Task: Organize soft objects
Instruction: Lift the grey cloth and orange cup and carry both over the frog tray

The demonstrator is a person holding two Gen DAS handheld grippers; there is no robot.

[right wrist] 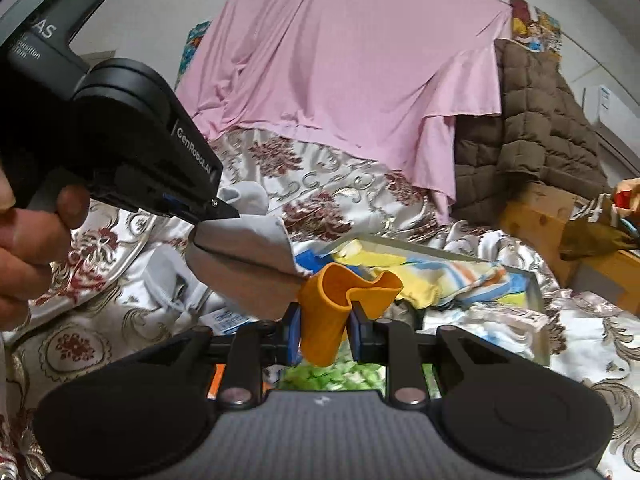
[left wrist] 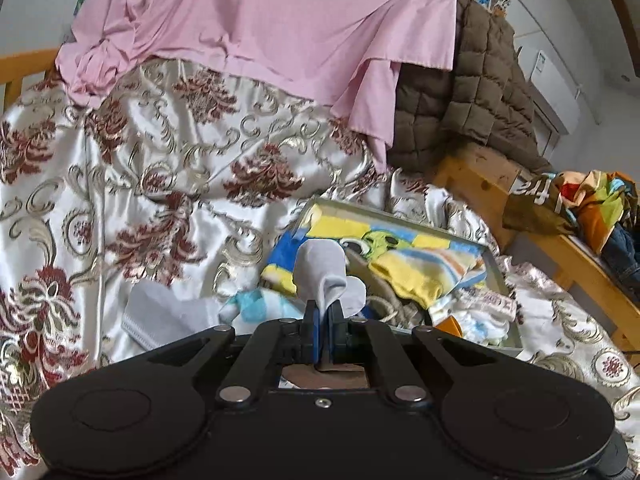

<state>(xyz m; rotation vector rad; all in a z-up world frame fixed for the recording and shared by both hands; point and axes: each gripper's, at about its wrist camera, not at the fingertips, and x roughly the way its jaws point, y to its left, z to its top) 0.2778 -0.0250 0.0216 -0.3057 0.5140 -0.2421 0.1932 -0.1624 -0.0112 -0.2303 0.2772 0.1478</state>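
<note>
Left gripper (left wrist: pixel 323 312) was clamped on a grey sock (left wrist: pixel 325 276), right gripper (right wrist: pixel 325 334) pinched an orange sock (right wrist: pixel 344 300), both socks held up just in front of the tray (left wrist: pixel 505 280) on the bed (left wrist: pixel 120 184).

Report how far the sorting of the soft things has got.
Done: the tray on the patterned bedspread already holds several folded colourful cloths. In hand: the left gripper is shut on a grey sock, and the right gripper clamps an orange sock; both are lifted clear of the tray. Left: placing these two, plus a white piece lying loose beside the tray.
</note>
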